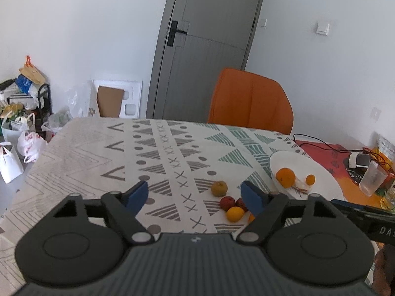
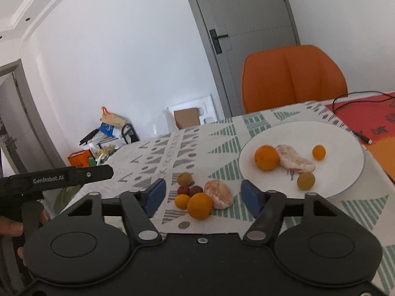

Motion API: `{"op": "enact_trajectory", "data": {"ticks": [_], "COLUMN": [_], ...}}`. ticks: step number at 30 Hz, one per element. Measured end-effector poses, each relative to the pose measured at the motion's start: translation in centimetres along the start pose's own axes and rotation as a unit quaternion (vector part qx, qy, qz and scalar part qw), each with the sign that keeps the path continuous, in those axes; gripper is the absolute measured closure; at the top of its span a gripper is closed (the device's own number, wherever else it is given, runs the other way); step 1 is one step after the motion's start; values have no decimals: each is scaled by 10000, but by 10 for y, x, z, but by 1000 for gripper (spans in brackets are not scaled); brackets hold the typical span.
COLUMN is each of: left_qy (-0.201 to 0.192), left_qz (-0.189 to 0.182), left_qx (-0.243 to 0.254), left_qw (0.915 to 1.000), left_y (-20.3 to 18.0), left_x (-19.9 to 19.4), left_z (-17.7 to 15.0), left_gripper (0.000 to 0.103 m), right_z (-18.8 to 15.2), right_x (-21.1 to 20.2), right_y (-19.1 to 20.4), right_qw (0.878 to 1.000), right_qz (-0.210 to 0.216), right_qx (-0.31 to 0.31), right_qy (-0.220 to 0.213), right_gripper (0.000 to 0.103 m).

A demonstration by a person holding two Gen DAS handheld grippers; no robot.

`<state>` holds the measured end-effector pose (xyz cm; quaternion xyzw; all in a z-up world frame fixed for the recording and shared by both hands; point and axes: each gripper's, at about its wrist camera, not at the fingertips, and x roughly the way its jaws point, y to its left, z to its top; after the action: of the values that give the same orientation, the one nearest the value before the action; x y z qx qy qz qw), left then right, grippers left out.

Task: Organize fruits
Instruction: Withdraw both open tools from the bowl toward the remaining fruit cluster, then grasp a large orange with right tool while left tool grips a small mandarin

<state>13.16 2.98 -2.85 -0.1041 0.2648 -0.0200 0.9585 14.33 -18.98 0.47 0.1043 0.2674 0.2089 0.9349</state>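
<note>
While both the left gripper (image 1: 195, 196) and right gripper (image 2: 203, 195) hang spread wide and hold nothing, go slow to the loose orange (image 2: 200, 206) beside the white plate (image 2: 345, 138), then squeeze softly.

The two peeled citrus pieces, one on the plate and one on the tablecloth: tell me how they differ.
The peeled piece on the plate is long and lies against the big orange; the peeled piece on the tablecloth is rounder and sits in the loose pile beside another orange. The first is already on the white plate, the second is not. Both are pale and skinless.
</note>
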Motion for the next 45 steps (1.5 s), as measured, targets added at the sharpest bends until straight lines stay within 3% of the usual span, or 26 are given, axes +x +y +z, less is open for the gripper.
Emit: {"op": "enact_trajectory", "data": {"ticks": [4,14,27,29,30,31,35,45], "left_qy": [119,448,704,720,730,740,784,841], "left_qz": [-60,-178,-80,-103,-120,-137,-201,-505], "left_qx": [3,48,-90,-92,-83,-78,-78,42], "left_qw": [9999,9988,9974,9973,9972,9971,9967,9952], "left_y": [-1,-8,8,8,8,8,6,-12], "left_x": [11,43,68,69,70,71,77,89], "left_z": [-5,-16,-21,-22,-22,-22,-23,-25], "left_gripper": [31,45,45,45,45,45,45,45], "right_z": [-5,-12,-21,-23,-24,-24,-24,-19], "right_x": [10,36,78,83,85,87,83,69], "right_y": [-3,-14,-8,-6,-5,-5,-6,-14], "right_qw": [9999,9986,9956,9951,9949,9946,9939,9959], "right_qz": [31,93,262,289,283,271,420,217], "right_qx": [26,232,231,208,209,199,251,290], "right_qy": [165,456,868,918,949,977,992,833], "right_gripper": [56,57,56,61,71,71,72,72]}}
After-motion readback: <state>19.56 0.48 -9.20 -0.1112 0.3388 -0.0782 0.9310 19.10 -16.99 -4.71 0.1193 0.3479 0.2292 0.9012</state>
